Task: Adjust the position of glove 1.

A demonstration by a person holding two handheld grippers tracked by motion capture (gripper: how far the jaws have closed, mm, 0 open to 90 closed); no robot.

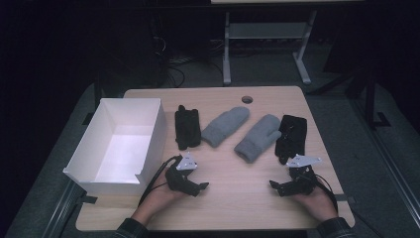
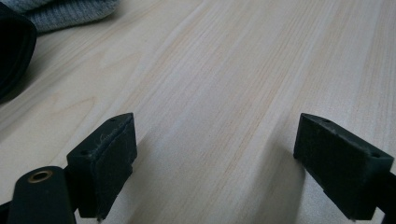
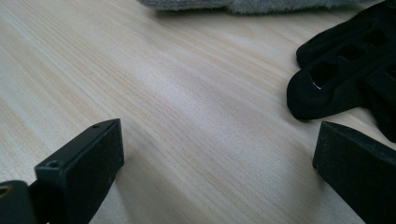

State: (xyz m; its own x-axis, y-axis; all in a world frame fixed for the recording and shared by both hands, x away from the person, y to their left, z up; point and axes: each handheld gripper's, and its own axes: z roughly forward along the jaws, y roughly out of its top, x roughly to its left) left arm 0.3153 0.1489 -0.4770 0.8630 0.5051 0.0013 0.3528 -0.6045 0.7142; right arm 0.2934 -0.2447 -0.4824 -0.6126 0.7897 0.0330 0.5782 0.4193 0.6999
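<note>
Near the table [image 1: 233,198] edge, both my grippers rest with jaws spread, holding nothing. Left gripper [image 1: 195,187] sits below a black glove [image 1: 187,127]; right gripper [image 1: 280,187] sits just below the other black glove [image 1: 291,136].

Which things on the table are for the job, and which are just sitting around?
For the job, as far as it looks:
left gripper, open
right gripper, open
left black glove
right black glove
left grey mitten
right grey mitten
white box, likely where they go

Just around:
hole in the table
metal frame behind the table
</note>
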